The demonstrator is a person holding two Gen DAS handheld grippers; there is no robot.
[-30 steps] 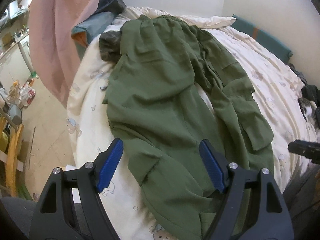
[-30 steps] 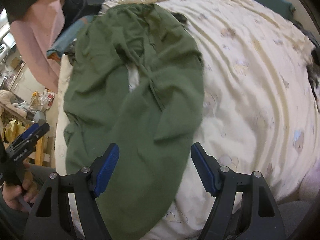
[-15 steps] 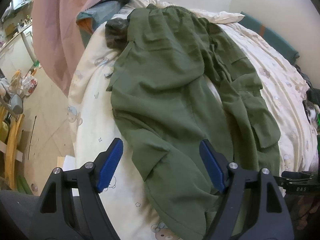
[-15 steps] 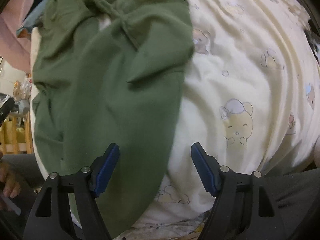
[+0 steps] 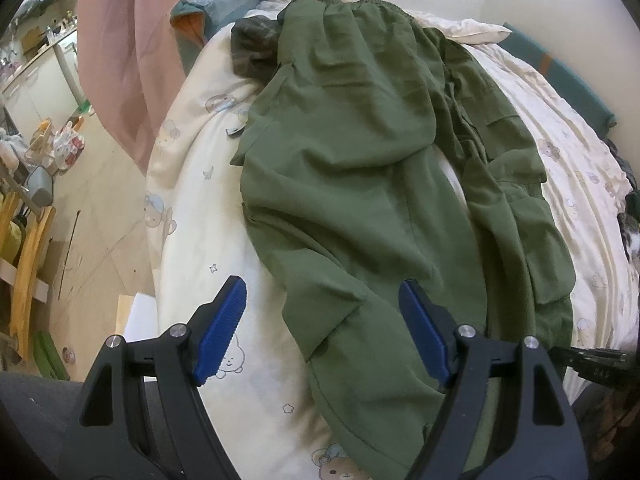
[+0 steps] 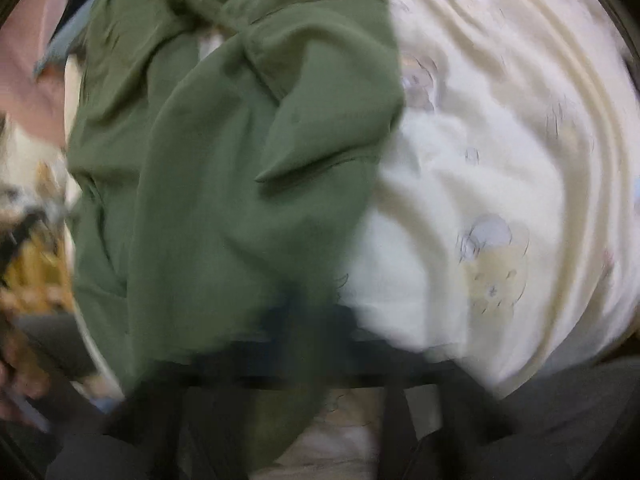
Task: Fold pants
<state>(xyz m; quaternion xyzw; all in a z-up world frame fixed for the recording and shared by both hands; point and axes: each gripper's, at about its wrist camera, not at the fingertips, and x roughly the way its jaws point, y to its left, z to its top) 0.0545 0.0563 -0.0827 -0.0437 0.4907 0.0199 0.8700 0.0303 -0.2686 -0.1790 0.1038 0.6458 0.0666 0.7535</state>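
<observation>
- Pants (image 5: 360, 184) of olive-green woven cloth lie spread and rumpled on the bed (image 5: 192, 184) in the left wrist view, elastic waistband at the far end by the wall, cargo pockets with flaps along the right leg.
- Left gripper (image 5: 322, 334) hovers over the near leg of the pants with its jaws wide apart; the ribbed blue pads (image 5: 220, 336) touch nothing.
- Cream bed cover under the pants is soft and puffy, printed with small bears and stars; no writing on it can be read.
- Pink curtain (image 5: 128, 60) hangs left of the pants, smooth and draped.
- Black tip of the right gripper (image 5: 592, 360) shows at the right edge, near the hem of the pants; white letters on it are too small to read.
- In the right wrist view, heavily blurred, the pants (image 6: 224, 184) fill the left half over the cream cover.
- Right gripper (image 6: 304, 320) has its jaws closed at the pants' hem edge; the blur hides whether the cloth is pinched.
</observation>
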